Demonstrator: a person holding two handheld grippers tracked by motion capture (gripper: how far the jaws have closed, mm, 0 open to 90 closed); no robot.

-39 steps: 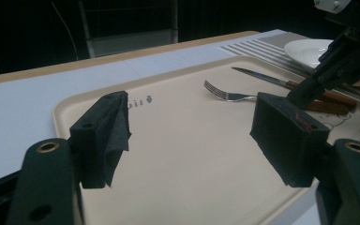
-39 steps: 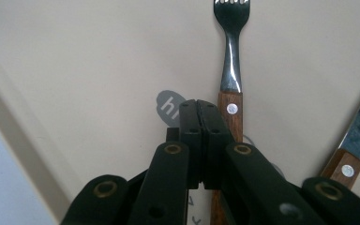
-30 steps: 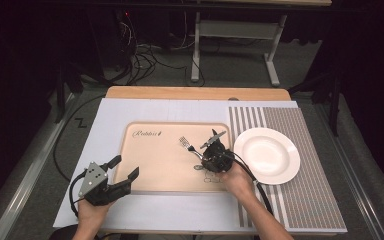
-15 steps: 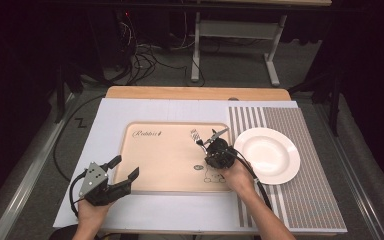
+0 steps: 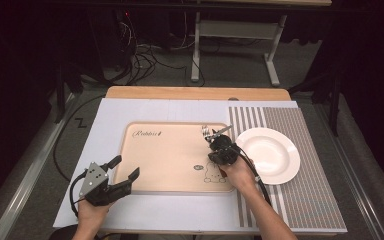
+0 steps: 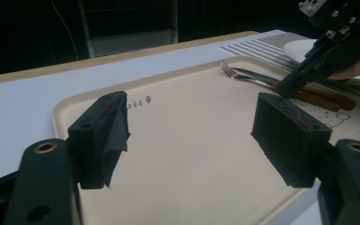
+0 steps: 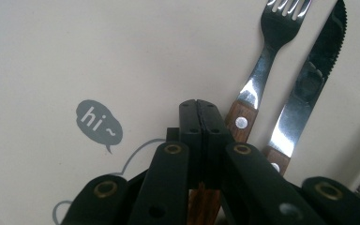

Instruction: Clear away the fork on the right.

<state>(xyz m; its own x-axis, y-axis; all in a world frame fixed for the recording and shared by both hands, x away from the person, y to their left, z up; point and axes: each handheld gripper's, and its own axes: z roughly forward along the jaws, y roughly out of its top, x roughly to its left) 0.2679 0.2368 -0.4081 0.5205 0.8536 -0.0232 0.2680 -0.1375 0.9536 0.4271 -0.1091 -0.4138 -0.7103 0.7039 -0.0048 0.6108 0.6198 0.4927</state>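
My right hand-held gripper (image 5: 219,141) sits low over the far right part of the beige tray (image 5: 170,165), pointing away from me, my forearm running up from the near table edge. In its own view the jaws are pressed together, pad against pad, with nothing visibly pinched at the tips. The fork (image 7: 262,70) lies just to the right of the closed jaws, its wooden handle passing beneath them; whether they touch it I cannot tell. The knife (image 7: 304,89) lies parallel, just beyond the fork. A white plate (image 5: 272,155) rests to the right. My left hand-held gripper (image 5: 122,172) hovers at the tray's near left corner, jaws wide, empty.
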